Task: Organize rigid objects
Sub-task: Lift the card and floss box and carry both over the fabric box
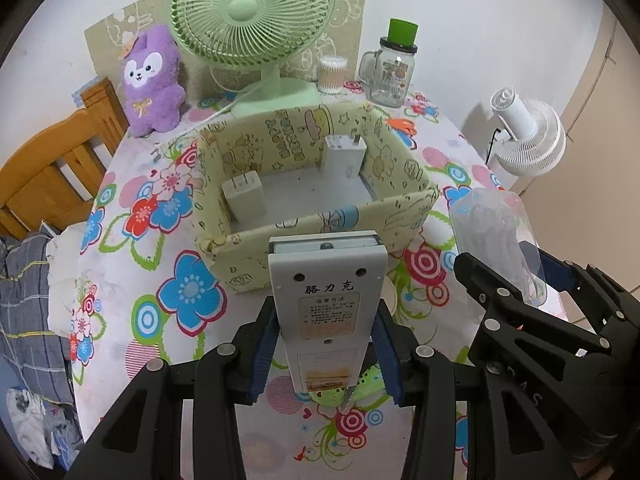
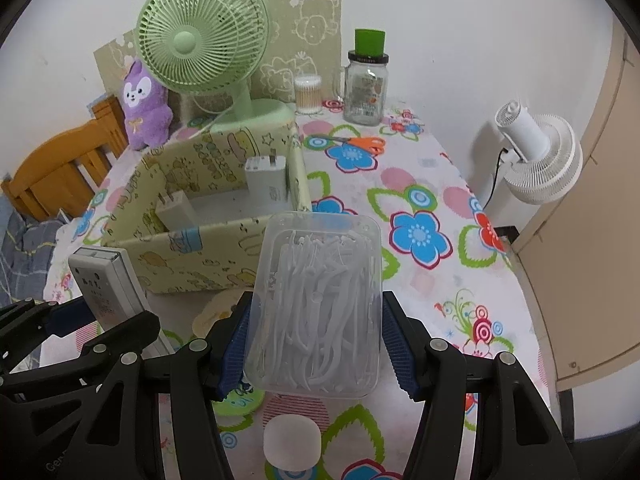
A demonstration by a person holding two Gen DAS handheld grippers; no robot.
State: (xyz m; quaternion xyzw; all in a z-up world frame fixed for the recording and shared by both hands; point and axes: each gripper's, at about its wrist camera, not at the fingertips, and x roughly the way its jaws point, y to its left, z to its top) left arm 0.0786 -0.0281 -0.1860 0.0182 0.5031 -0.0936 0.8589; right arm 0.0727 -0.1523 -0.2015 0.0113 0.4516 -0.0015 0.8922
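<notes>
My left gripper [image 1: 326, 354] is shut on a white remote control [image 1: 326, 300], seen from its back with a printed label, held above the flowered tablecloth just short of the yellow cartoon-print box [image 1: 320, 216]. Two white chargers, the left charger [image 1: 244, 198] and the right charger [image 1: 344, 156], stand inside that box. My right gripper [image 2: 316, 346] is shut on a clear plastic box of white floss picks [image 2: 320, 304], held to the right of the yellow box [image 2: 200, 240]. The remote control [image 2: 106, 284] shows at the left of the right wrist view.
At the back stand a green desk fan [image 1: 252, 16], a purple plush toy [image 1: 152, 80], a cotton swab tub [image 1: 332, 74] and a glass jar with a green lid [image 1: 394, 68]. Orange scissors [image 2: 364, 144] lie behind the box. A white round item [image 2: 292, 442] lies below my right gripper. A white floor fan [image 2: 536, 152] stands right.
</notes>
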